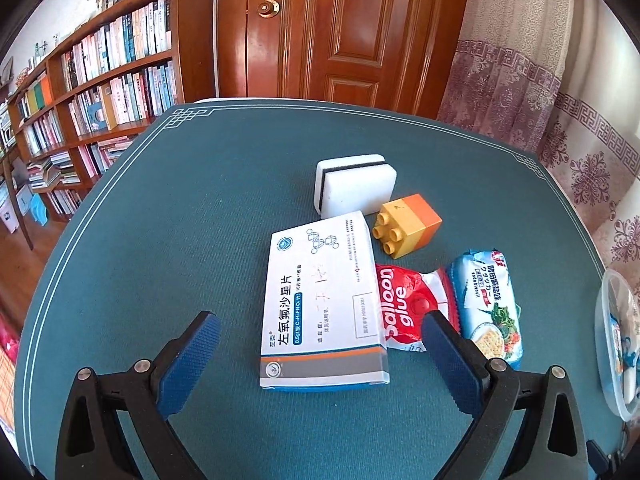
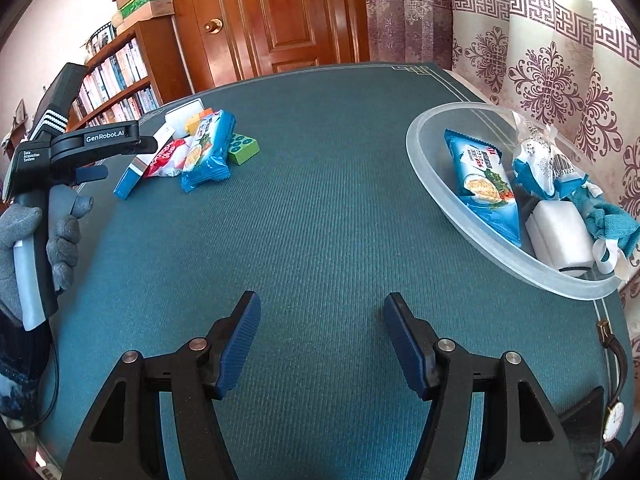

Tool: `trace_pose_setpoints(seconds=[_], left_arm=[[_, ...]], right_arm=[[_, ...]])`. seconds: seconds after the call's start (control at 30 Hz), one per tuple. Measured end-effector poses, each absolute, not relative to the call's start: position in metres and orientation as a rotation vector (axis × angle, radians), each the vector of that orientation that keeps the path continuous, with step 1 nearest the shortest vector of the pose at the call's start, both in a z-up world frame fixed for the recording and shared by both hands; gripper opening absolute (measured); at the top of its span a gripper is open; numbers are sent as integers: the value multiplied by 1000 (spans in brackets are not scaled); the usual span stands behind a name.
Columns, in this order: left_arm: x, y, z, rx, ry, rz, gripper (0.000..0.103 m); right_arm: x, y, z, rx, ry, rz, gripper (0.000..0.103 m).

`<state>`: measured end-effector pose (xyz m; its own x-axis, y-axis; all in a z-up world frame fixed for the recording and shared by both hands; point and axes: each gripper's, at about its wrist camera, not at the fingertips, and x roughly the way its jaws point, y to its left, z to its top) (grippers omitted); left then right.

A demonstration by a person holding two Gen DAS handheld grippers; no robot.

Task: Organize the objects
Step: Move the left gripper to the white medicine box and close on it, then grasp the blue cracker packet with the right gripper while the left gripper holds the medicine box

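Teal felt tabletop: left gripper spread wide, straddling near end of white-and-blue medicine box, no contact. Right gripper spread wide, empty, left of clear plastic bowl.

Teal-matted table, bearing medicine box, sponge, toy block, glue packet, cracker pack, green block, clear bowl, wristwatch.

A lived-in home room, part study

Ahead of the left gripper's open jaws, beyond the teal table mat, stand a panelled wooden door with a brass knob and, to its left, a packed bookshelf; patterned curtains hang to the right of the right gripper.
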<state>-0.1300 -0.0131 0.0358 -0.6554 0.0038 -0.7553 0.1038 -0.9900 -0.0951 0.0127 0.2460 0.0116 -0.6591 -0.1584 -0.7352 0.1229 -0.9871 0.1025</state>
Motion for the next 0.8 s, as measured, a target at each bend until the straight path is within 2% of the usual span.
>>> trace_pose_setpoints(seconds=[0.23,0.53,0.7,0.8], left_arm=[[-143,-28,27,1333,283,-2818,100],[-146,-37,21,1370,406,-2859,87],[-144,-41,23,1359,444,-2874,68],[-142,-44,23,1357,467,-2875,67]], right_arm=[[13,242,10,1208,-42,-2737,70],[14,239,9,1202,-24,-2746,74],[14,233,7,1217,34,-2739,81],[13,230,7,1226,67,-2736,84]])
